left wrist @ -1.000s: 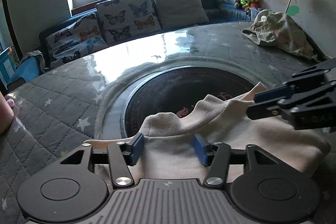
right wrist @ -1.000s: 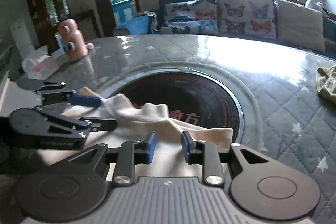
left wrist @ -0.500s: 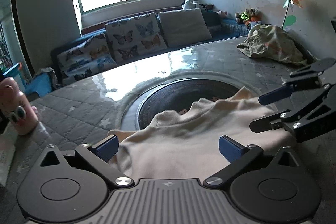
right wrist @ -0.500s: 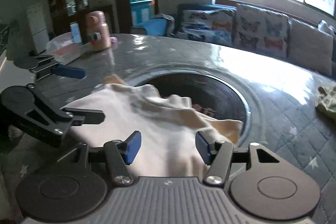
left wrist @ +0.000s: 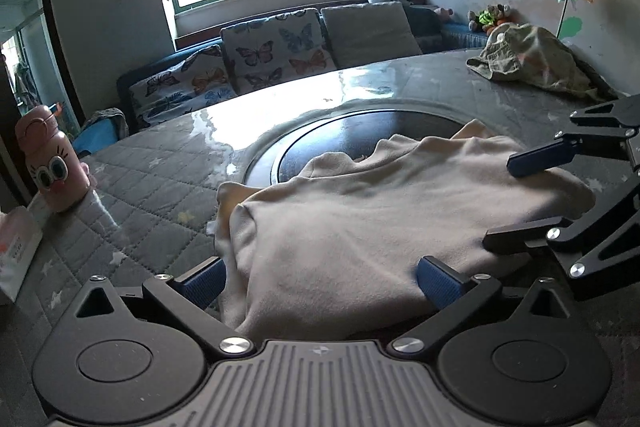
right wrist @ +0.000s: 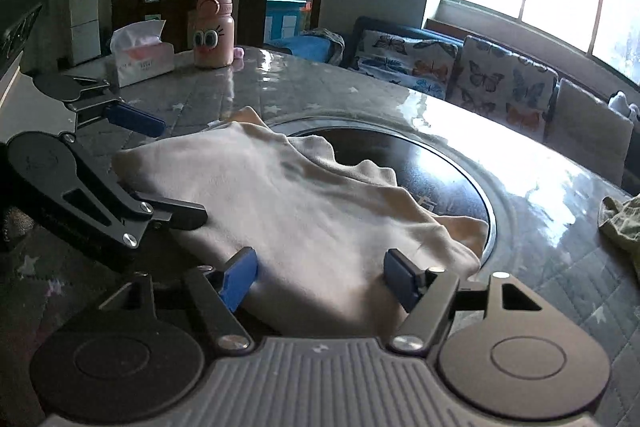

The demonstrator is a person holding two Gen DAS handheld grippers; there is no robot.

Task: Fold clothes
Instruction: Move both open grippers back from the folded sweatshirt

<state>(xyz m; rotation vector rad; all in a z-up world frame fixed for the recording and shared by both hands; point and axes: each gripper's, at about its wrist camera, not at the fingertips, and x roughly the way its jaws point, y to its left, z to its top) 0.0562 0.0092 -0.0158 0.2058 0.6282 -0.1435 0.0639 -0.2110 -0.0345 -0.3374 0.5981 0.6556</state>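
Note:
A cream garment [left wrist: 360, 219] lies folded in a flat pile on the quilted grey table [left wrist: 160, 179], partly over the dark round centre plate [left wrist: 360, 135]. It also shows in the right wrist view [right wrist: 304, 211]. My left gripper [left wrist: 320, 281] is open wide, its jaws apart at the pile's near edge, holding nothing. My right gripper [right wrist: 320, 281] is open too, its jaws apart at the pile's near right edge. Each gripper shows in the other's view, the right one [left wrist: 568, 195] and the left one [right wrist: 120, 167], both open beside the pile.
A crumpled olive garment [left wrist: 532, 59] lies at the table's far right. A pink bottle with cartoon eyes [right wrist: 212, 31] and a tissue box [right wrist: 140, 55] stand at the left edge. A sofa with butterfly cushions [left wrist: 272, 51] runs behind the table.
Both grippers have opened and let go of the cream garment, then drawn back and up from it. The garment now lies flat in a folded pile.

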